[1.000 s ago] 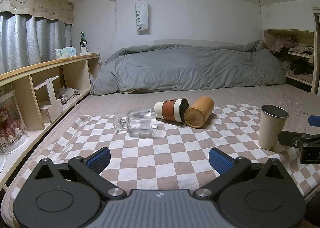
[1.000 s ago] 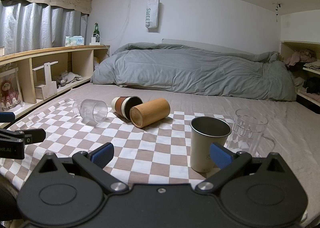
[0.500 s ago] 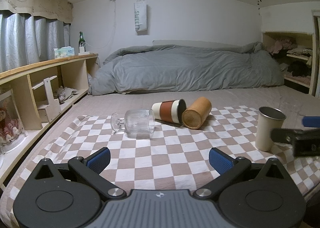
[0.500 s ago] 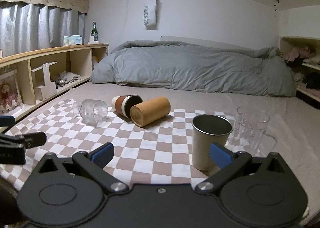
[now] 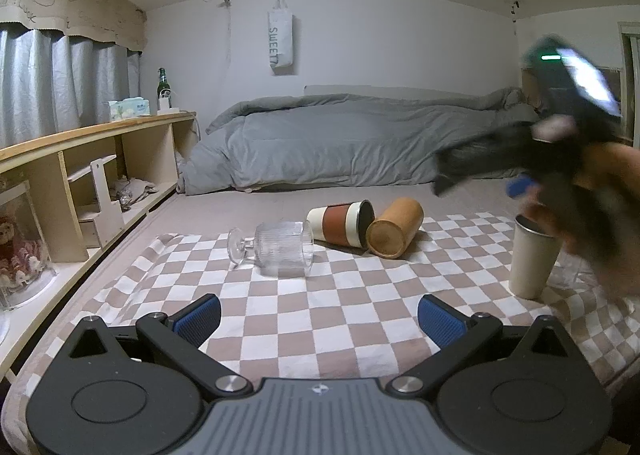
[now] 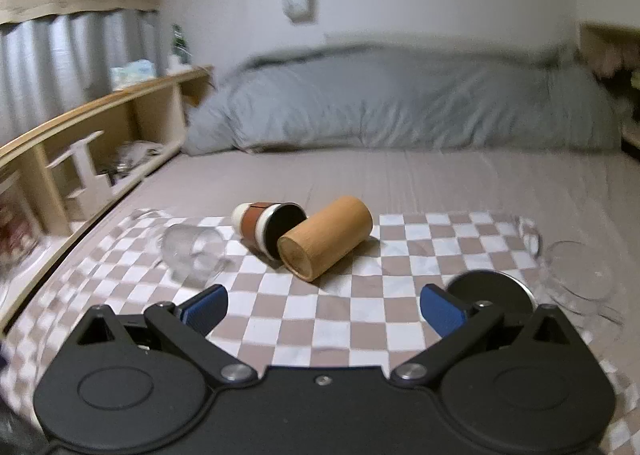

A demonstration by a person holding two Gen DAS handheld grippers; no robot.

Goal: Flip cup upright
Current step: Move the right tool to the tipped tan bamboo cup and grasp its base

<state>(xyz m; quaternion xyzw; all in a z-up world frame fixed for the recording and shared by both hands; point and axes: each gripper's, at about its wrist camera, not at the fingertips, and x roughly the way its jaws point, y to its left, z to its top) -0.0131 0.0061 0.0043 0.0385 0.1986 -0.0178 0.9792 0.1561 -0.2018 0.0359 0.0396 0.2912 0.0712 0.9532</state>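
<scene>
On the checkered cloth [image 5: 340, 307], taking the bamboo cup [image 5: 394, 232] as the landmark: farthest left of it lies a ribbed stemmed glass [image 5: 280, 249] on its side, foot pointing away from the cup. Just left, touching it, lies a banded brown-and-cream cup [image 5: 342, 223], black mouth toward the camera. The bamboo cup itself lies tipped, so these three are the candidates for righting. Well to its right a metal tumbler [image 5: 532, 255] stands upright. The left gripper [image 5: 318, 315] hangs low with fingers apart, holding nothing. The right gripper [image 6: 323, 307], fingers also spread and empty, looks down on the bamboo cup (probably lining up on it).
</scene>
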